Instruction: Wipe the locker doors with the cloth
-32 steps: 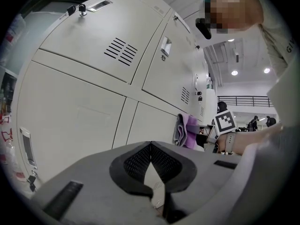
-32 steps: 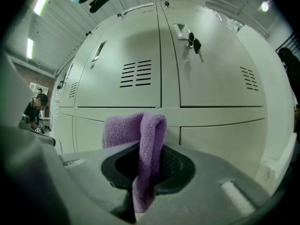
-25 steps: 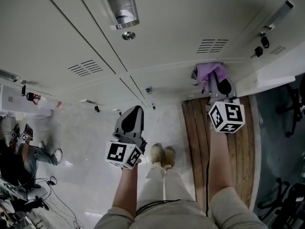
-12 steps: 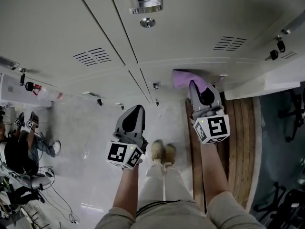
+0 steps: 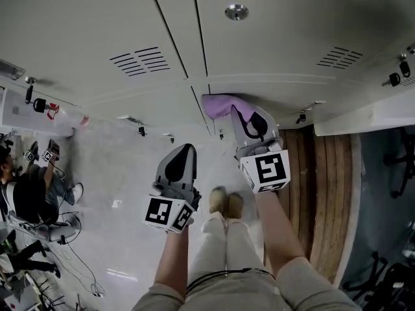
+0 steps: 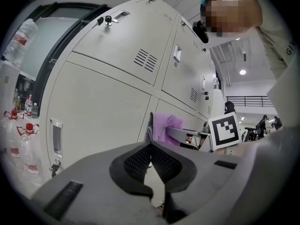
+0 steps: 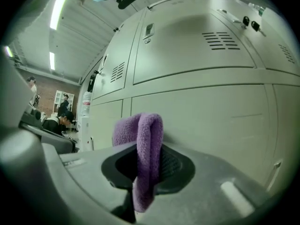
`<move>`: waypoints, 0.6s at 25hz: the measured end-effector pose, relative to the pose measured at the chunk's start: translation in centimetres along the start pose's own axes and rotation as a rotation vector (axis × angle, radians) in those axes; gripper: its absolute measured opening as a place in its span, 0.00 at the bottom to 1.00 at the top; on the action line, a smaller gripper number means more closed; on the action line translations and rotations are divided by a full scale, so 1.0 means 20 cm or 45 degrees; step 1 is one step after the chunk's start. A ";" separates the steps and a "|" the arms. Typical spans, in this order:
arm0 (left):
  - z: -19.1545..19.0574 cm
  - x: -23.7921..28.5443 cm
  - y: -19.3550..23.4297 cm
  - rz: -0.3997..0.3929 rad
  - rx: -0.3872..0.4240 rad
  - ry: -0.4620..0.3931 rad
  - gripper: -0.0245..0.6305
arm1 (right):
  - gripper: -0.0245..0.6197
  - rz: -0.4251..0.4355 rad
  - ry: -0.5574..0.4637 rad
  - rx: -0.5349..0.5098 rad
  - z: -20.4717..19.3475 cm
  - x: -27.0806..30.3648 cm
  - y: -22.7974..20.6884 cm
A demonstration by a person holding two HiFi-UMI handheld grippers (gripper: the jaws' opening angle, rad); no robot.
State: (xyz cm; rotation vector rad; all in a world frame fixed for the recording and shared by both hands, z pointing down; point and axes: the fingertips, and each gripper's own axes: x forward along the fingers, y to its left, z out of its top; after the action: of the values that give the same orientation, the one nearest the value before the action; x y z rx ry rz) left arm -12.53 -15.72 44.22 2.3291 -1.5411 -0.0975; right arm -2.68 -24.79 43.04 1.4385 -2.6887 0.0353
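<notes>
A purple cloth (image 5: 222, 105) is pinched in my right gripper (image 5: 245, 113), which presses it against the lower part of a pale grey locker door (image 5: 272, 50). In the right gripper view the cloth (image 7: 143, 146) folds over between the shut jaws, with the locker doors (image 7: 201, 93) right behind it. My left gripper (image 5: 179, 162) hangs apart from the lockers, left of the right one, jaws shut with nothing between them. The left gripper view shows the cloth (image 6: 166, 128) and the right gripper's marker cube (image 6: 224, 130) ahead, beside the lockers (image 6: 108, 93).
Door handles and keys stick out of the lockers (image 5: 395, 78). A wooden strip of floor (image 5: 321, 193) runs at the right, below an open locker door's edge (image 5: 363, 118). A person sits at the far left (image 5: 29, 193) among cables. My feet (image 5: 224, 203) stand between the grippers.
My right gripper has carried the purple cloth leftward along the bottom of the lockers, toward the seam between doors. The left gripper has stayed almost still.
</notes>
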 end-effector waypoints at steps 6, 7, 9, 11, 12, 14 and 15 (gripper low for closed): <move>0.00 -0.02 0.04 0.009 -0.003 -0.002 0.04 | 0.12 -0.058 0.022 0.041 0.00 0.06 0.03; 0.00 -0.02 0.03 0.005 -0.003 -0.001 0.04 | 0.12 -0.066 0.026 0.042 0.00 0.06 0.02; 0.00 -0.01 0.01 -0.006 -0.003 0.000 0.04 | 0.12 -0.076 0.038 0.027 0.00 0.05 0.02; 0.00 0.00 0.00 -0.016 -0.003 0.001 0.04 | 0.13 -0.083 0.047 0.021 0.00 0.05 0.00; -0.01 0.01 -0.01 -0.020 -0.002 0.002 0.04 | 0.13 -0.087 0.050 0.026 -0.01 0.04 -0.02; -0.01 0.02 -0.03 -0.028 -0.002 0.005 0.04 | 0.13 -0.101 0.059 0.033 -0.02 0.02 -0.06; -0.01 0.02 -0.03 -0.032 -0.003 0.007 0.04 | 0.13 -0.110 0.065 0.033 -0.03 0.01 -0.09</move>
State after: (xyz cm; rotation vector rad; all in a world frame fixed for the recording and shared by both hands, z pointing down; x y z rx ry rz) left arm -11.66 -15.85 44.34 2.3457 -1.5087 -0.0989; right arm -1.21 -25.89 43.56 1.5380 -2.5926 0.0995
